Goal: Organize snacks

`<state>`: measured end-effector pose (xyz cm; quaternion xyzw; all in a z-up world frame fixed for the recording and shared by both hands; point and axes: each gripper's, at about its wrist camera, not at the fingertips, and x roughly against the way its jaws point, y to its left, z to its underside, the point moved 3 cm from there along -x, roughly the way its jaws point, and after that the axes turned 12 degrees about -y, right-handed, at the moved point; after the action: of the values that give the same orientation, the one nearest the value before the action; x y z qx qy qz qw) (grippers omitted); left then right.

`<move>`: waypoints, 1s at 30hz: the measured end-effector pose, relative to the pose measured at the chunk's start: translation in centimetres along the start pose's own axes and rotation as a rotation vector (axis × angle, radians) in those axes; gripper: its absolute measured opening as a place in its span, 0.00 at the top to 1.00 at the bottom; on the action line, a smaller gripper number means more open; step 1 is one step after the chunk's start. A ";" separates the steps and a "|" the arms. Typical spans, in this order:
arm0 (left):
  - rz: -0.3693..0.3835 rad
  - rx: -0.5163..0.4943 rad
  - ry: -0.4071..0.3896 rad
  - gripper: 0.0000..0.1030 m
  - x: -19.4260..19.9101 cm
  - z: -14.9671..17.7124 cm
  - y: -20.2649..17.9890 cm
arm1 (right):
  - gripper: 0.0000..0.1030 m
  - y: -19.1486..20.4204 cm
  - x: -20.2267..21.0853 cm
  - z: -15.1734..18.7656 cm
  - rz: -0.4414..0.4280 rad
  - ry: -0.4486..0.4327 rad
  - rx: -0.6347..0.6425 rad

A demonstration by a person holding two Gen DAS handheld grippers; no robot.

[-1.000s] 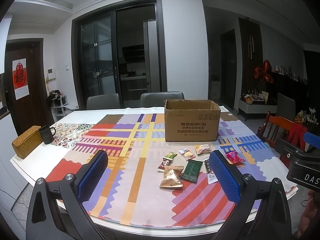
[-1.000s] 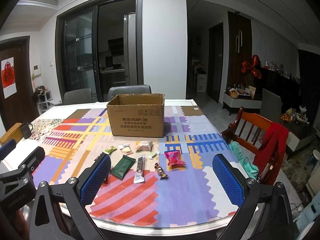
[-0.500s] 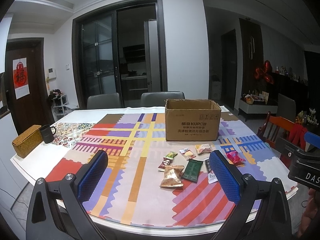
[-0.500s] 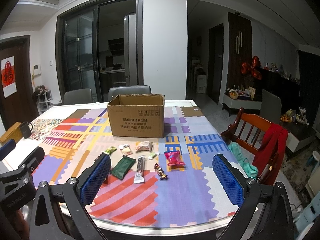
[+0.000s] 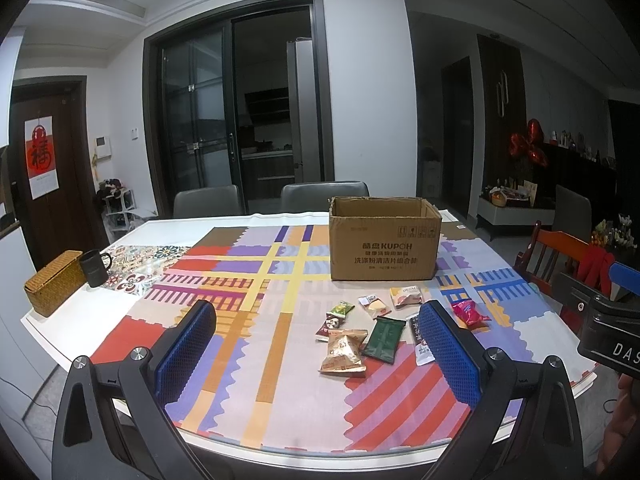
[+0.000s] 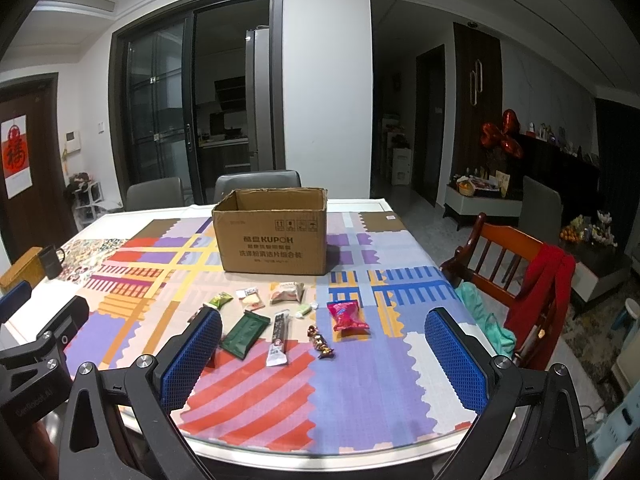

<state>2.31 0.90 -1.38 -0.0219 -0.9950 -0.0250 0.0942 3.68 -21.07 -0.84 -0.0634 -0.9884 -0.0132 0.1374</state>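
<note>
The open brown cardboard box (image 5: 385, 240) carried "KUPOH" in dark print on its front panel, with lines of Chinese characters beneath too small to read surely. Left of the box, a red paper hanging (image 5: 39, 156) on the dark wooden door bore the character 福. Right of the box, the black housing (image 5: 612, 338) showed white letters "DAS", cut off at the edge.

Worktop (image 6: 360, 420) inventory as recorded: cardboard box (image 6: 272, 236), one, open-topped. Snack packets, ten counted: green small (image 6: 219, 301), one; cracker (image 6: 250, 298), one; beige (image 6: 286, 292), one; pale green sweet (image 6: 303, 310), one; red (image 6: 346, 316), one; dark green (image 6: 245, 334), one; long stick (image 6: 279, 336), one; brown sweets (image 6: 320, 342), one; tan (image 5: 344, 352), one; maroon (image 5: 330, 326), one. Mug (image 5: 94, 268), one. Wicker box (image 5: 54, 282), one. Tongs: two sets.
</note>
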 end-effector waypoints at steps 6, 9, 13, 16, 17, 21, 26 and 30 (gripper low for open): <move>0.002 -0.005 0.002 0.00 0.0 0.3 0.0 | 0.00 -0.1 0.0 0.0 0.001 0.000 -0.002; 0.001 -0.004 0.003 0.00 0.0 0.3 0.0 | 0.00 -0.1 0.0 0.0 -0.001 0.000 -0.001; 0.001 -0.006 0.003 0.00 0.0 0.3 0.0 | 0.00 -0.1 0.0 0.0 0.000 0.000 -0.001; 0.000 -0.007 0.004 0.00 0.0 0.3 0.0 | 0.00 -0.1 0.0 0.0 0.000 0.000 -0.001; 0.001 -0.008 0.006 0.00 0.0 0.5 -0.1 | 0.00 -0.1 0.0 0.0 0.001 0.000 -0.001; 0.005 -0.013 0.008 0.00 -0.2 0.6 -0.3 | 0.00 -0.4 0.0 -0.1 0.000 0.002 -0.002; 0.005 -0.017 0.008 0.00 -0.2 0.6 -0.4 | 0.00 -0.5 -0.3 -0.2 0.002 0.000 -0.003; 0.005 -0.022 0.017 0.00 -0.5 0.5 -0.6 | 0.00 -0.6 -0.3 -0.2 0.003 0.001 0.000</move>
<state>2.67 0.35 -1.96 -0.0254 -0.9938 -0.0356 0.1026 3.94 -21.74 -0.75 -0.0650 -0.9882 -0.0132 0.1381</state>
